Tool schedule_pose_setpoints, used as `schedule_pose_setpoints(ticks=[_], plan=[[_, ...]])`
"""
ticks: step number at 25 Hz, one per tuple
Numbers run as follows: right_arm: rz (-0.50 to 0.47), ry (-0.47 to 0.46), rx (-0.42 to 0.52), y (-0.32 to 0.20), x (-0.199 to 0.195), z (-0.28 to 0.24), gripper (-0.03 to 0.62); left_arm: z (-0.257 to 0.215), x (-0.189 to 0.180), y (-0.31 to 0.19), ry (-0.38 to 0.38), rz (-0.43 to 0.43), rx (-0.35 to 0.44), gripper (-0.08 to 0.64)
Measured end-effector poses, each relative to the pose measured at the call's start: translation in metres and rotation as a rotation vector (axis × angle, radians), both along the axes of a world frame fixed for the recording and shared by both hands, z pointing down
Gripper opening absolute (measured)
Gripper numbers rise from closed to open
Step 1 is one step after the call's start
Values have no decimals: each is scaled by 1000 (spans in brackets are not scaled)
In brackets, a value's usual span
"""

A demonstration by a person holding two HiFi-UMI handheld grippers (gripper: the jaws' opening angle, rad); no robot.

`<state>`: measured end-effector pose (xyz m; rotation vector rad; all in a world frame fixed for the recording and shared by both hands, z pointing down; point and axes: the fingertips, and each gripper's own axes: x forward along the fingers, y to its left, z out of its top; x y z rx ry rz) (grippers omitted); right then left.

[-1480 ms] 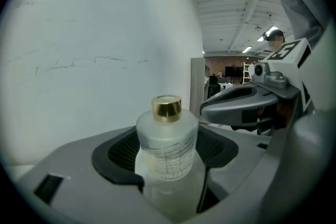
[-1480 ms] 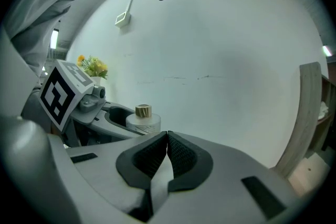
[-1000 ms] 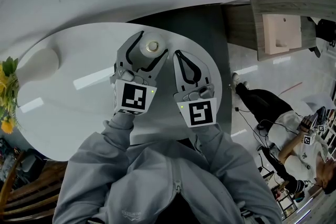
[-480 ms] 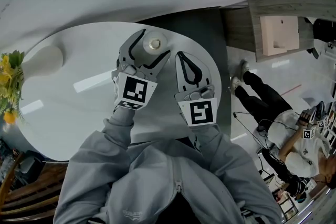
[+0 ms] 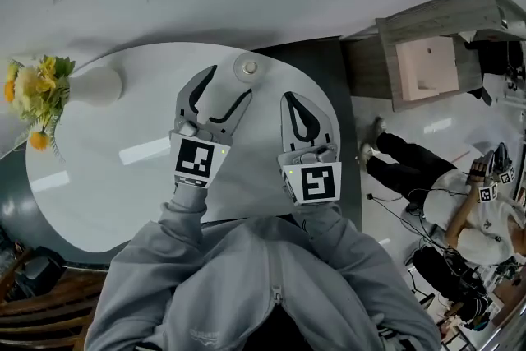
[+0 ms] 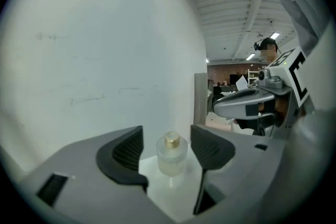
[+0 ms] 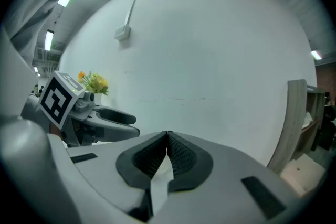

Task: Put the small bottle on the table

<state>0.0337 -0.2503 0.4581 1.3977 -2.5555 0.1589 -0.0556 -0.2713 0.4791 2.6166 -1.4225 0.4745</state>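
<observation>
**Small bottle upright at the table's far edge, both tongs off it**

The small clear glass bottle with a round gold cap (image 5: 249,67) stands upright on the glossy white oval table (image 5: 123,177). It is right at the far edge, toward the right end, where the top gives way to dark floor. Its lower part looks pale and yellowish.

My left tongs (image 5: 229,84) hang over the table just short of the bottle, jaws wide. They have just been closing a little, yet nothing is between them. In the head view the bottle sits beyond the fingertips, just past the right-hand one. In the left gripper view it shows through the gap between the two ribbed black pads (image 6: 127,150), further out than they reach, and neither pad touches it.

My right tongs (image 5: 298,100) are beside the left ones, over the table's right end, pointing the same way. Their jaws are pressed together tip to tip with nothing in them — the right gripper view shows the two pads meeting in a single seam.

At the far left edge of the table stands a white rounded vase (image 5: 96,85) with yellow flowers (image 5: 34,90), well apart from the bottle. Off the table's right end, on the pale floor, is a grey wooden cabinet (image 5: 388,66)
</observation>
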Motion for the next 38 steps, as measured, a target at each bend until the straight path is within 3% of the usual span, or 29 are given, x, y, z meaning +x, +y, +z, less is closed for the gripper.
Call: schedule_pose_setpoints(ticks=[3,10,17,20,28,38], plan=[[-7,-11,50,4,-2,-28,27,-39,-4,8,12,-54,78,140],[-27,-31,162,38,-10,-107,26,-124,-5,58,27,-105,225,20],[-16,-13,188,79,-7,-151,26,-172,-9,109,77,-169,210,8],[-5,-16,197,98,-1,-170,26,-194,-13,127,122,-204,257,8],[-16,-40,230,134,8,-205,26,-225,-11,165,120,-243,301,8],[-42,-23,227,149,5,-205,26,-230,-14,179,124,-251,304,8]])
